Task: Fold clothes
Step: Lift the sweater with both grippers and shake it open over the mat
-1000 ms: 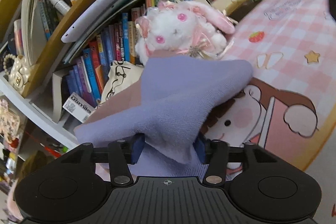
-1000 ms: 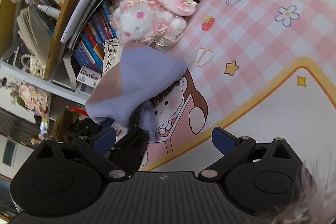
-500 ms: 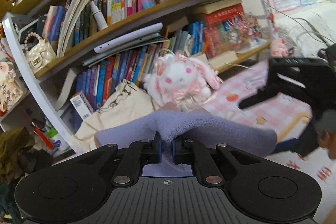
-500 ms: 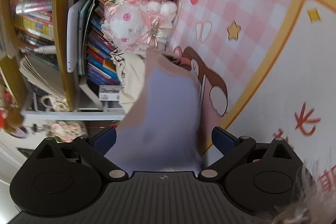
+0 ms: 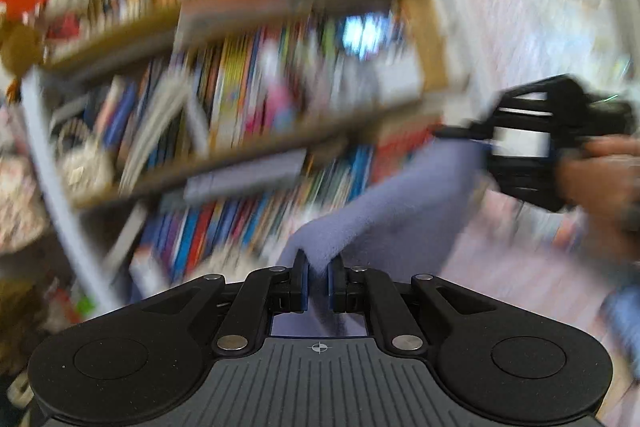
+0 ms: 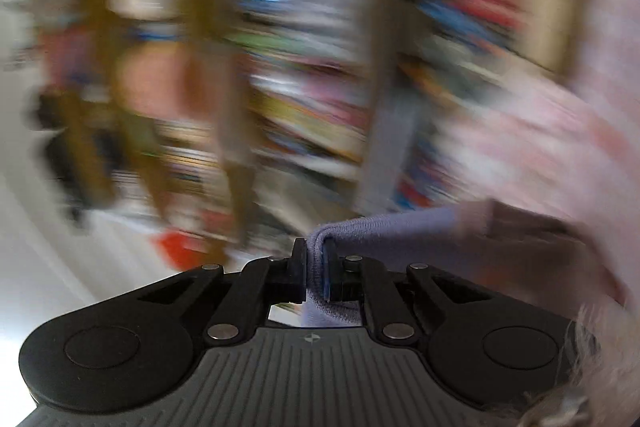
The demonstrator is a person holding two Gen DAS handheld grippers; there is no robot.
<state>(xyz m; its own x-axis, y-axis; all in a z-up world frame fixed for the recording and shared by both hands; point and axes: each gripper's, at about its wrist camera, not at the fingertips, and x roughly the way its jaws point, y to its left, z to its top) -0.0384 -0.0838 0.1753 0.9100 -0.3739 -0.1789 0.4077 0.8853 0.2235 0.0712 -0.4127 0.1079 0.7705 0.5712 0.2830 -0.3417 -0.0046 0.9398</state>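
A soft lavender garment hangs in the air between both grippers. My left gripper is shut on one edge of it. The cloth stretches up and right to my right gripper, seen in the left wrist view with a hand behind it. In the right wrist view my right gripper is shut on a folded edge of the garment, which trails off to the right. Both views are heavily blurred by motion.
A wooden bookshelf packed with books fills the background of both views. The pink checked mat shows blurred at the right.
Both grippers have lifted the garment off the mat and swung up toward the bookshelf. The right gripper, open before, is now shut on the cloth's edge.
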